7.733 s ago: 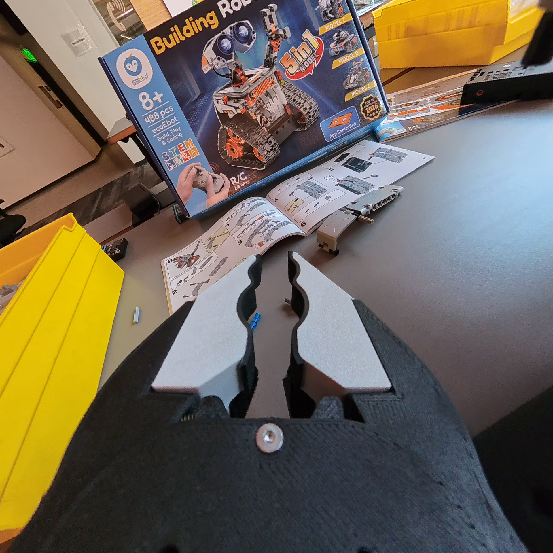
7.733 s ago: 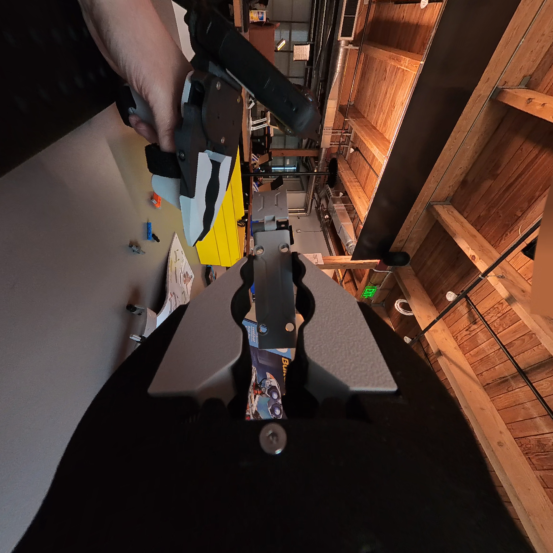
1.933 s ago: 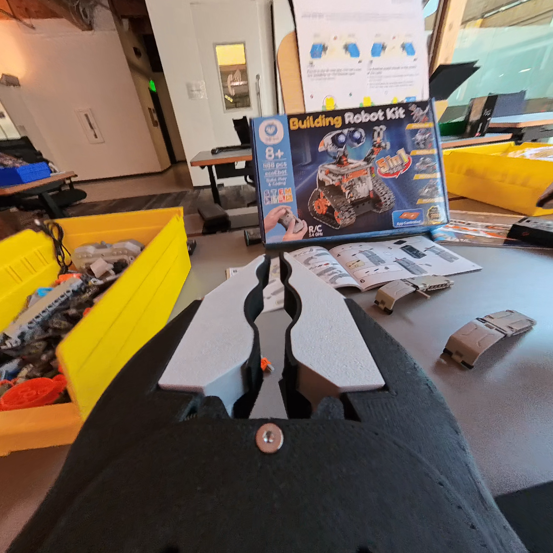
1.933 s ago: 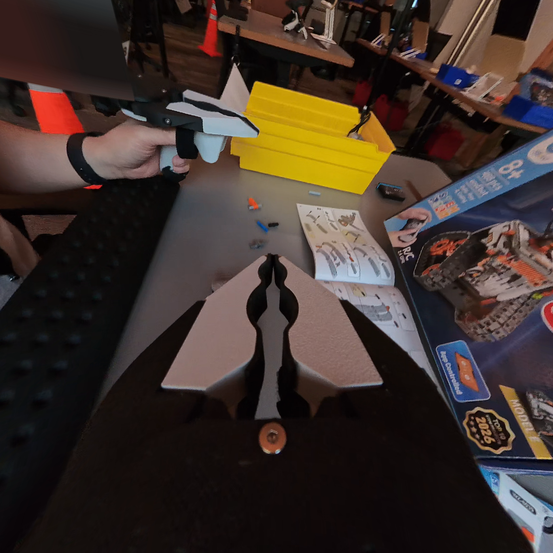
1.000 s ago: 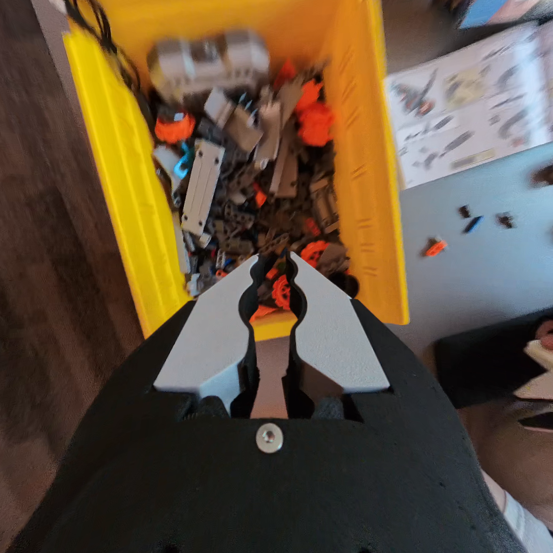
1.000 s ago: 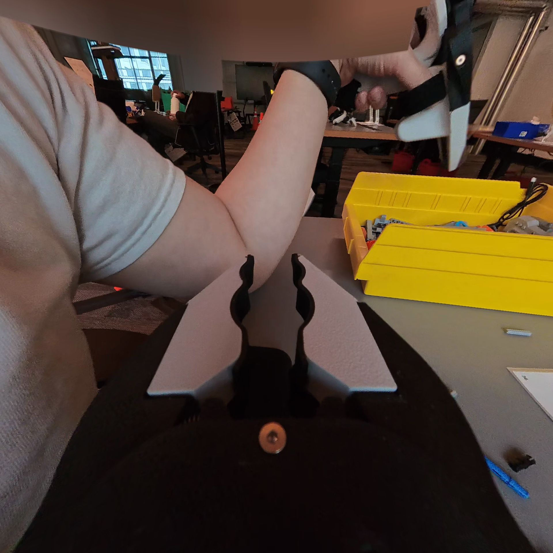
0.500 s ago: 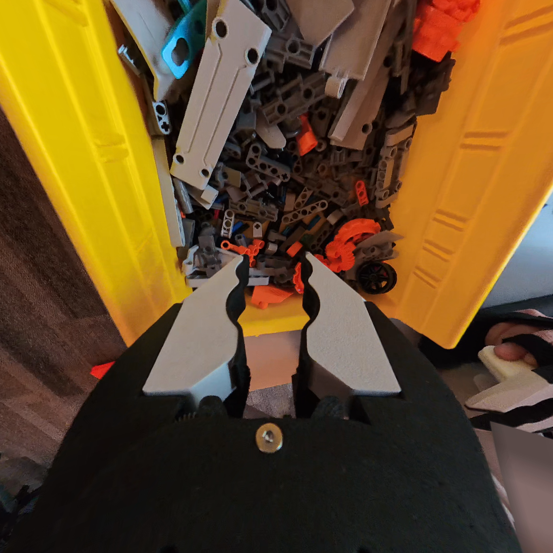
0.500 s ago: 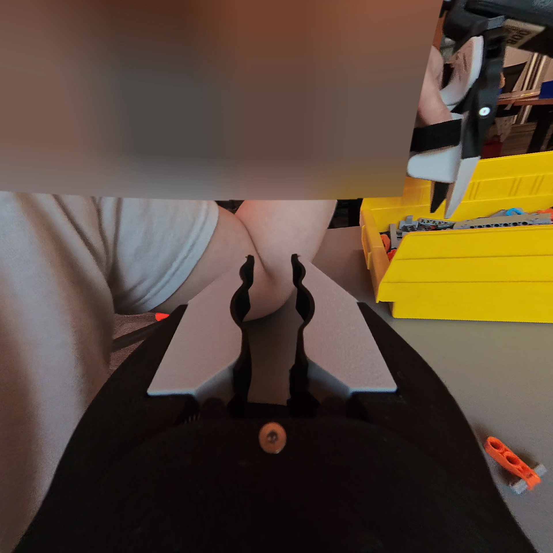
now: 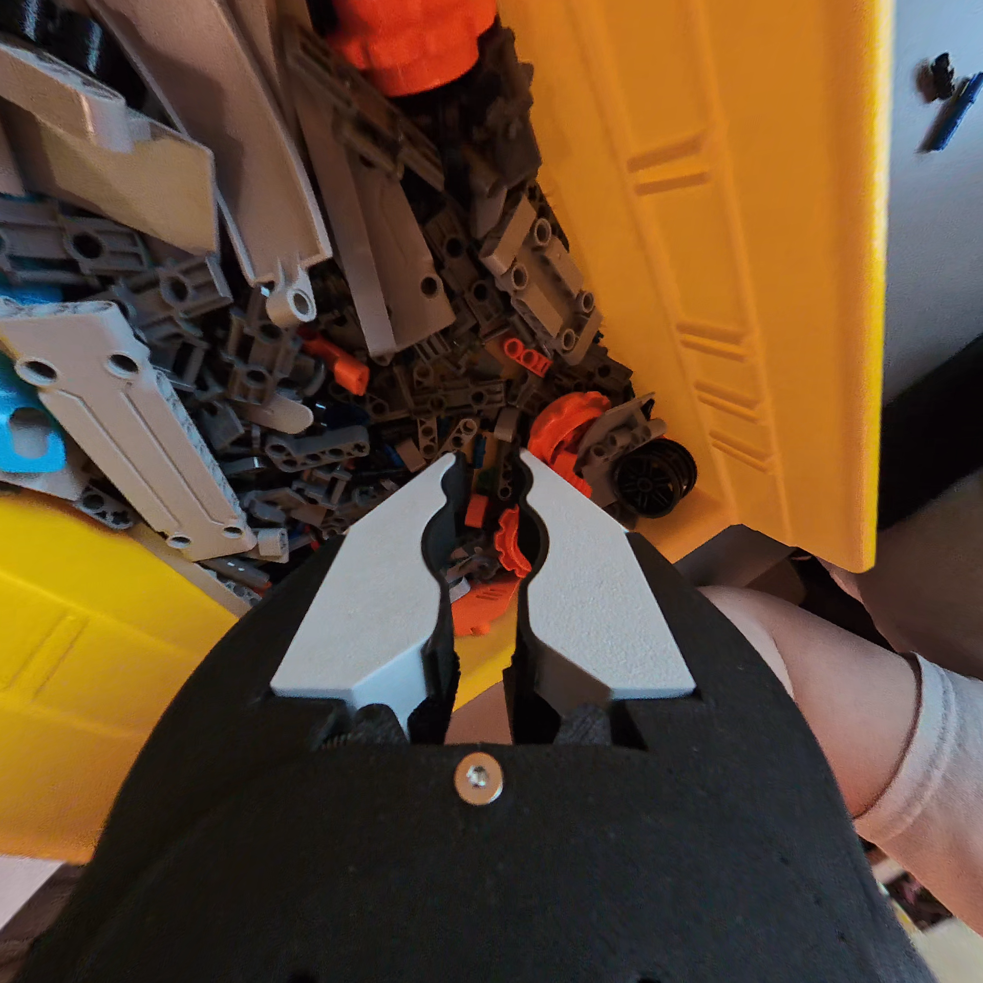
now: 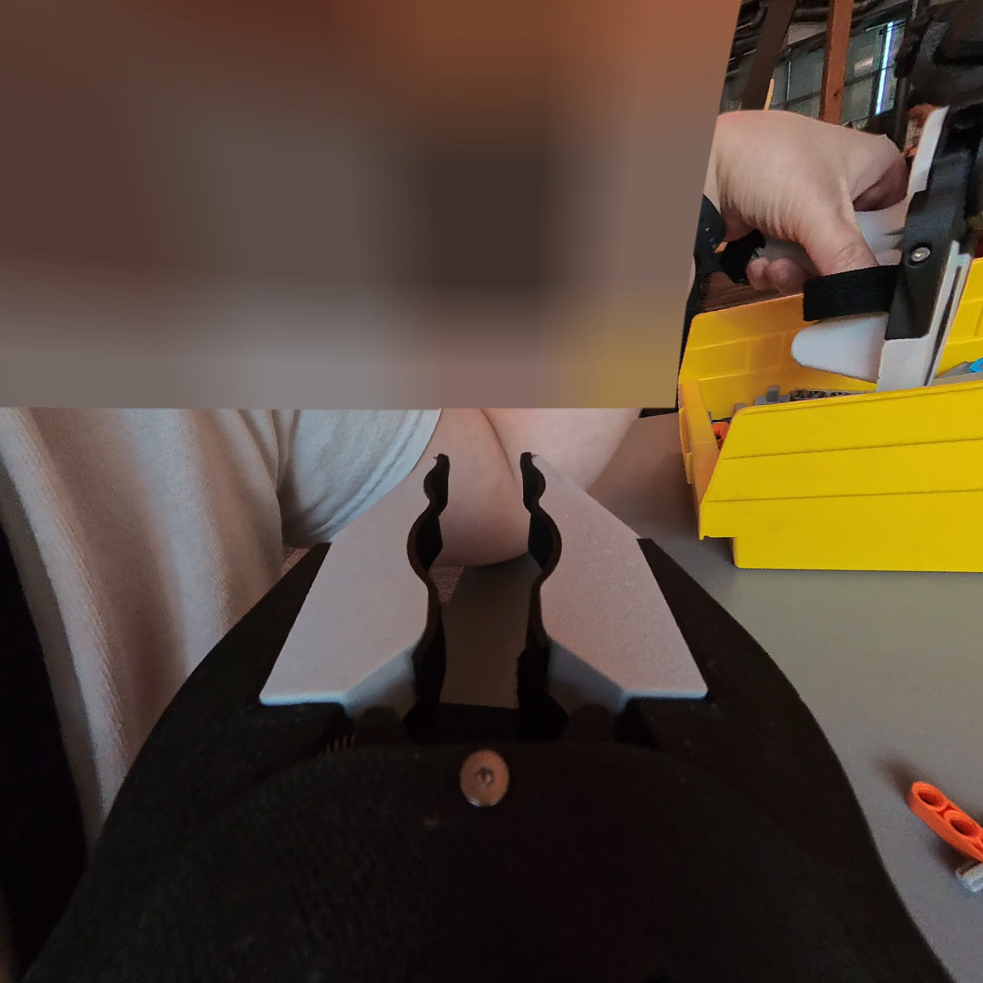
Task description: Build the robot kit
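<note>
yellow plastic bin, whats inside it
The yellow plastic bin holds loose grey, black and orange building pieces, a black wheel and long light-grey panels. The pile hides the bin floor.

left gripper [image 9: 486, 468] fingers slightly parted, right gripper [image 10: 484, 457] fingers apart

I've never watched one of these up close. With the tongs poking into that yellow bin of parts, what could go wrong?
1. The left tongs stand open over a tangled pile, so they may pinch several parts, such as the orange gear, at once.
2. They sit near the yellow bin wall and might nudge it.
3. Loose parts like the black wheel may shift.
</note>
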